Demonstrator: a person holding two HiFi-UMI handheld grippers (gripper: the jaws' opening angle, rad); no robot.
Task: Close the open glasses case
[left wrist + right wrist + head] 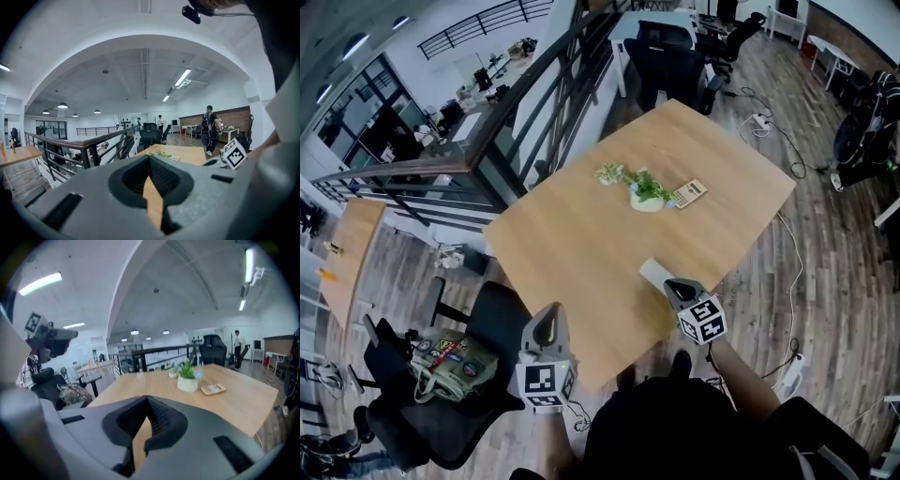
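An open-plan office on a wood-plank floor, seen from above; a pale wooden table (581, 234) fills the middle of the head view, with a dark railing (516, 122) off its upper left edge and cables trailing over open floor to the right; a black chair at lower left carries an olive bag (455, 366). A small white pot (647, 201) of green leaves stands on the far half of the table, with a flat calculator-like slab (690, 193) just beside it; the surface around them is bare. The glasses case (654, 273), a pale rounded shape, lies at the table's lower right edge; open or closed cannot be told. The right gripper (680, 289) sits just below it, jaws pressed together on nothing; the left gripper (549, 321) hangs off the table's lower edge, jaw tips also meeting, empty. Each carries a black-and-white marker cube.
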